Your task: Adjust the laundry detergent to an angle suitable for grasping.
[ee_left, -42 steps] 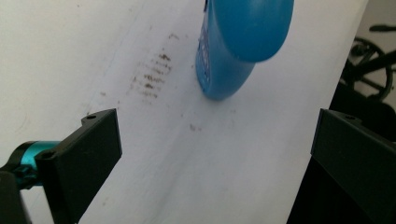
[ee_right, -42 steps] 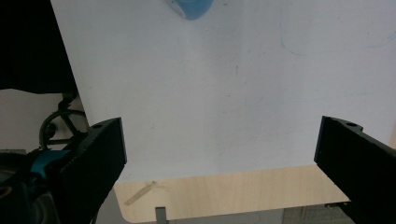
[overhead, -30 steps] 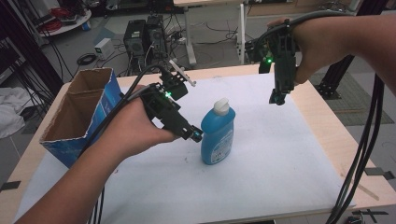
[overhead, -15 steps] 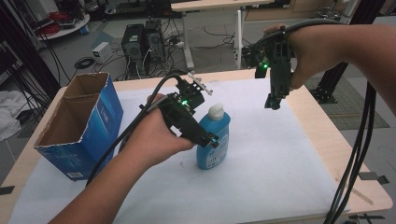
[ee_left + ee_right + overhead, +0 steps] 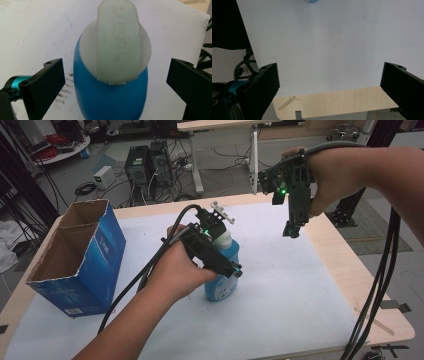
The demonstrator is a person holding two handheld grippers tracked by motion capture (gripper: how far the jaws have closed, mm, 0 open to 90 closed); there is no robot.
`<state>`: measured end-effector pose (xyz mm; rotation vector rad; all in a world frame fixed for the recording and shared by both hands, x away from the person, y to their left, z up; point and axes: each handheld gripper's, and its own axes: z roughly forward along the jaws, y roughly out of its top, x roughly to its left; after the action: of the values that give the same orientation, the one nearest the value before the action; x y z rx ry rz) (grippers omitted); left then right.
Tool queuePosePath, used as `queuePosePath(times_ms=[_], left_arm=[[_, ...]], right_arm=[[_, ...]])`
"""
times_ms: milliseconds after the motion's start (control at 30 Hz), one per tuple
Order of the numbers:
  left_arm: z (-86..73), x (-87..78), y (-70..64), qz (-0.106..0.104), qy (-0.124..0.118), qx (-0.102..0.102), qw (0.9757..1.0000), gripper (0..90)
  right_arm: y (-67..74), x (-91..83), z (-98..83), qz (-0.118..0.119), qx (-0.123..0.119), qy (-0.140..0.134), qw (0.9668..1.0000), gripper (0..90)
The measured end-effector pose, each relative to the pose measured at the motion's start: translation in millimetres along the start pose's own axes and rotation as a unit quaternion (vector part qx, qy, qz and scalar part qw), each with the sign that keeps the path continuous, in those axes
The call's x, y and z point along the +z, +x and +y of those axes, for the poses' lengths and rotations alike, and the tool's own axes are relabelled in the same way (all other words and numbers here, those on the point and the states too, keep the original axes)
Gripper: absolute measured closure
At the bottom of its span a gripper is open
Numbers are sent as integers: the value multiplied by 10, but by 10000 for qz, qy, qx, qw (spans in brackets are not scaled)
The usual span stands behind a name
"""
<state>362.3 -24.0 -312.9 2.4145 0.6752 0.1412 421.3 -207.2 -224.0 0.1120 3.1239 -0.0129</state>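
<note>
A blue bottle with a white flip cap stands upright in the middle of the white-covered table. My left gripper reaches over it from the left, open. In the left gripper view the bottle and its cap sit between the two black jaws, with a gap on each side, and the left gripper touches neither side. My right gripper hangs in the air above the table's far right, jaws pointing down. It is open and empty over the white cover.
An open blue cardboard box stands at the table's left edge. The wooden table edge shows bare on the right, past the white cover. Cables trail from both grippers. Computer towers and desk legs stand on the floor behind.
My left gripper has swung right and forward from beside the bottle until its open jaws straddle it. The right gripper has drifted slightly left. The bottle has stayed upright.
</note>
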Motion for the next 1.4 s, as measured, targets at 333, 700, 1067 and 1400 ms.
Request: queuePosePath(times_ms=[333, 700, 1067, 1400], left_arm=[[28, 147, -4, 221, 42, -31, 9997, 17], [22, 200, -14, 427, 176, 76, 9989, 44], [20, 214, -36, 393, 168, 124, 9990, 152], [16, 217, -26, 330, 186, 88, 9992, 212]], right_arm=[[-6, 28, -48, 25, 42, -6, 10000, 15], [-11, 34, -38, 33, 27, -17, 10000, 15], [-12, 41, -31, 28, 47, -2, 10000, 15], [-19, 44, -29, 30, 20, -5, 10000, 15]])
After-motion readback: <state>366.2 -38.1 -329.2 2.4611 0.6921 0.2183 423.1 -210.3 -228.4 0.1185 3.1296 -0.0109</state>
